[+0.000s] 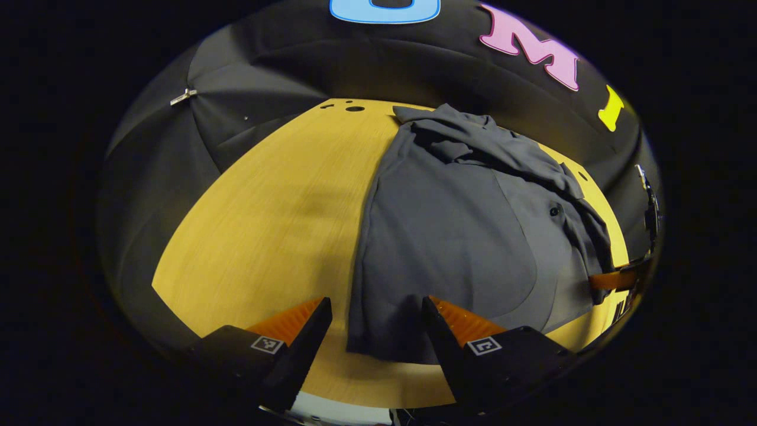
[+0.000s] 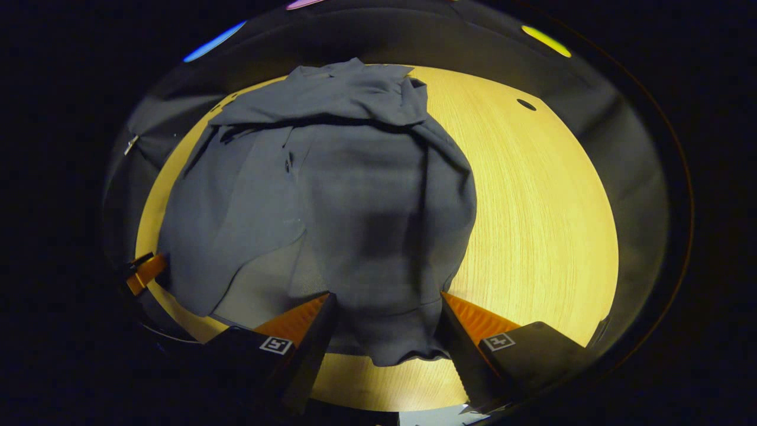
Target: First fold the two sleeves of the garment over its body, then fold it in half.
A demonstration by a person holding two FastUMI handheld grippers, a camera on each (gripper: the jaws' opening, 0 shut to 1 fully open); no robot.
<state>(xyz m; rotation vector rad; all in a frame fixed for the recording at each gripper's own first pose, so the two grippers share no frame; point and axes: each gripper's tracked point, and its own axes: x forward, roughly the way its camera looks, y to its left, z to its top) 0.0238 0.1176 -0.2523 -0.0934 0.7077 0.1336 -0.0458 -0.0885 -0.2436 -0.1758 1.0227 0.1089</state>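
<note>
Shirt [image 1: 449, 236]: dark grey, buttoned, lying flat on the wooden worktop [image 1: 272, 219], sleeves bunched across its far end. Left claw [image 1: 376, 319]: fingers spread wide, straddling the near hem corner, gripping nothing. Right claw [image 2: 387, 316]: fingers spread wide either side of the near hem [image 2: 390, 337], gripping nothing.

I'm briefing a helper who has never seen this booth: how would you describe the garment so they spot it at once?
Look at the yellow wooden table inside the black-walled booth. Spread on it lies the garment, a dark grey buttoned shirt whose near hem sits between the open fingers of both grippers. It is the one soft, crumpled thing there, its sleeves bunched across the far end.
</note>
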